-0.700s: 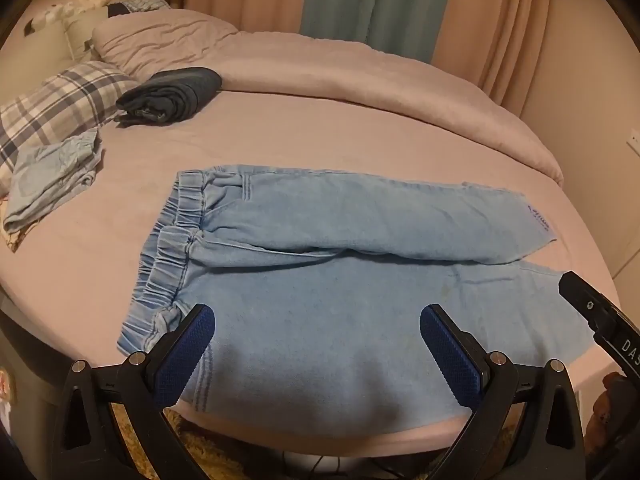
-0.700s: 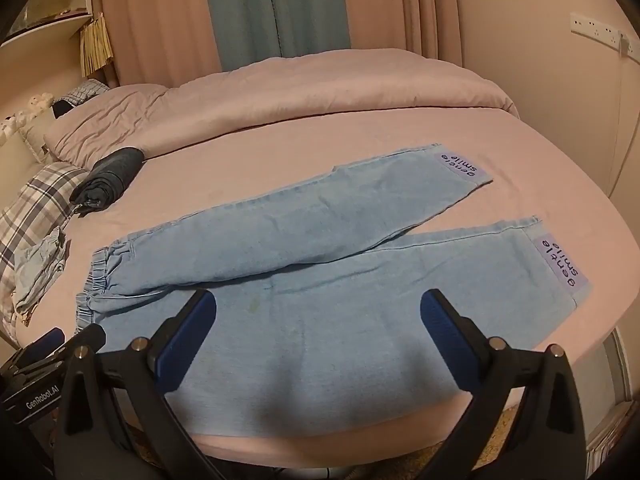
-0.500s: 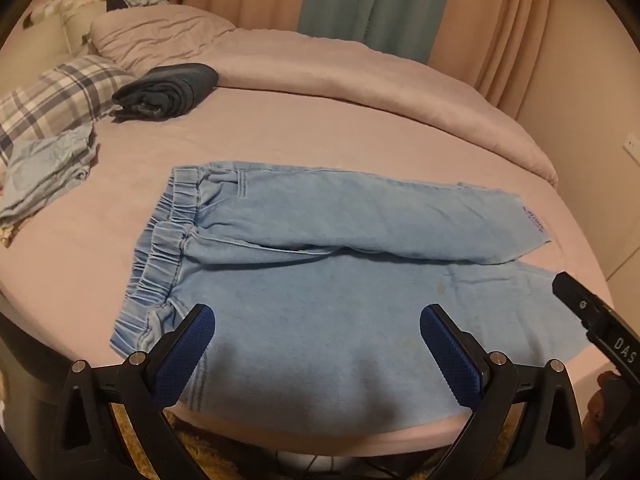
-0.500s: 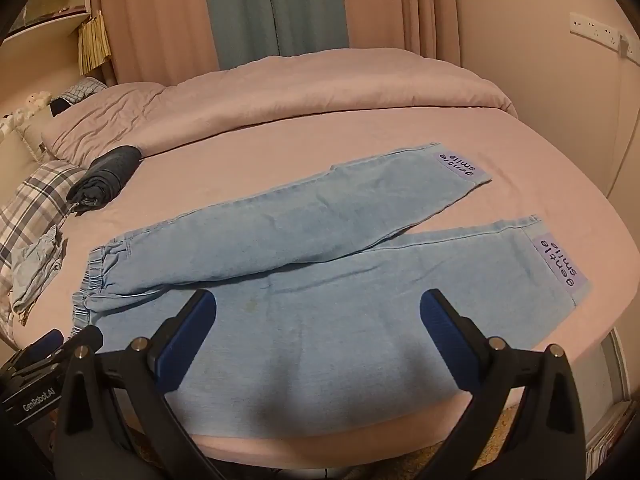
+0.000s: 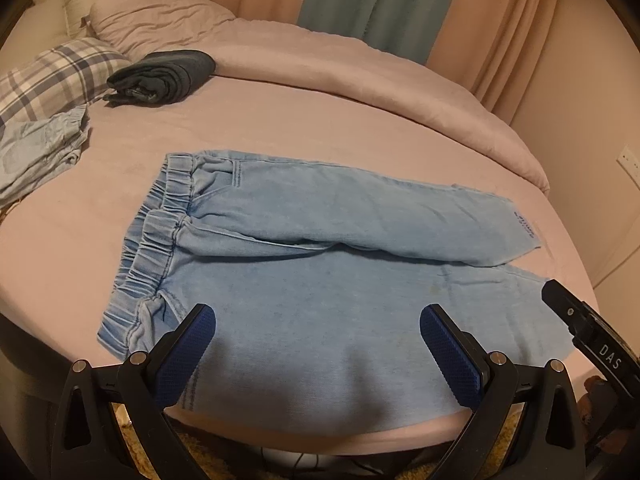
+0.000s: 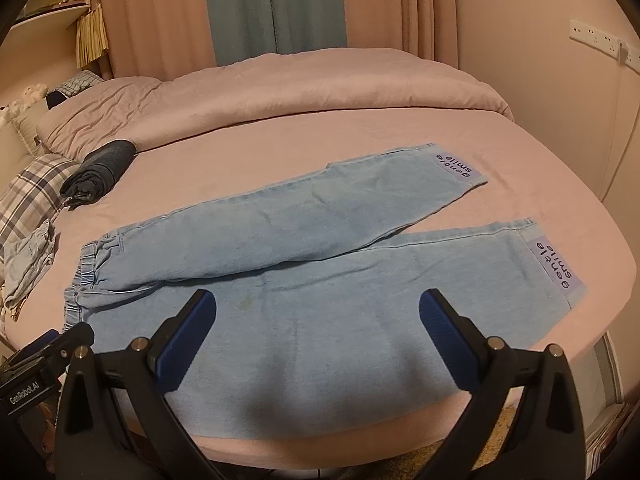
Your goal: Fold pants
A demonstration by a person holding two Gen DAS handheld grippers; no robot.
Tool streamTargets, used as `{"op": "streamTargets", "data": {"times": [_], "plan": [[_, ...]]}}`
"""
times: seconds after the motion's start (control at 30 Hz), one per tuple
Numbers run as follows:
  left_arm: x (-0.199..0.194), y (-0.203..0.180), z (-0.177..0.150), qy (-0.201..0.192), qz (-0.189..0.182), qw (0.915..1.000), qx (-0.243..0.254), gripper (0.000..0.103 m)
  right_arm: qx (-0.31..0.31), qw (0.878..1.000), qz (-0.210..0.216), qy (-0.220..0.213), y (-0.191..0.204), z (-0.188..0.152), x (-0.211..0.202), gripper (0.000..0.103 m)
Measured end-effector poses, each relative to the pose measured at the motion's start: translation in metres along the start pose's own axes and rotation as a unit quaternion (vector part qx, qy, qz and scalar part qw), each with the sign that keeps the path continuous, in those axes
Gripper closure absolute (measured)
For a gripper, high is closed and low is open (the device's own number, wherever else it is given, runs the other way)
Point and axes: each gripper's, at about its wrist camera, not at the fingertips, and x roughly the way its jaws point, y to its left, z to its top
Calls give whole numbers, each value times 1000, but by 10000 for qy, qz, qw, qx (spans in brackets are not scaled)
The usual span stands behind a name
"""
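Hovering over the near edge of the bed, both pairs of tongs hang with their blue-padded jaws spread wide and nothing between them: the left tongs [image 5: 318,340] above the seat end of the garment, the right tongs [image 6: 318,326] above the lower leg.

Beneath them the light blue denim pants with an elastic waistband [image 5: 304,264] lie flat on the pink bedsheet [image 5: 320,128], close to the near edge, with a little of the near leg seeming to reach it. The gathered waistband [image 5: 160,240] points toward the left edge of the bed; the two hems, each with a lilac printed patch [image 6: 556,266], point toward the right edge. The far leg overlaps the near one through the thigh, and the legs part toward the hems.

Denim like this looks soft and limp but with some weight, so it should drape, not slip, and hold a crease. Pinching the near corner of the waistband and the near hem would likely carry that leg over neatly.

Farther back, near the left edge, sit a crumpled pale blue garment [image 5: 36,152], a plaid pillow [image 5: 52,76] and a rolled dark navy garment [image 5: 164,76]. A pink duvet [image 6: 320,84] is heaped along the far edge.
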Motion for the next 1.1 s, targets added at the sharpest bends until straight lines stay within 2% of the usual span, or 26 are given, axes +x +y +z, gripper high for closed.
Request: {"op": "streamTargets", "data": {"times": [0.1, 0.23, 0.43, 0.77, 1.1], "plan": [[-3, 0, 2, -63, -107, 9999, -36, 1, -89, 9999, -74, 44, 0, 0, 1, 2], [-5, -3, 3, -85, -110, 9999, -20, 1, 99, 9999, 89, -22, 0, 0, 1, 2], [-4, -6, 4, -48, -135, 9999, -10, 1, -44, 9999, -59, -88, -1, -2, 1, 3], [-4, -9, 4, -68, -161, 9998, 5, 1, -20, 9998, -61, -212, -4, 0, 1, 4], [-5, -11, 3, -102, -140, 9998, 29, 1, 76, 9999, 8, -105, -6, 0, 2, 6]]}}
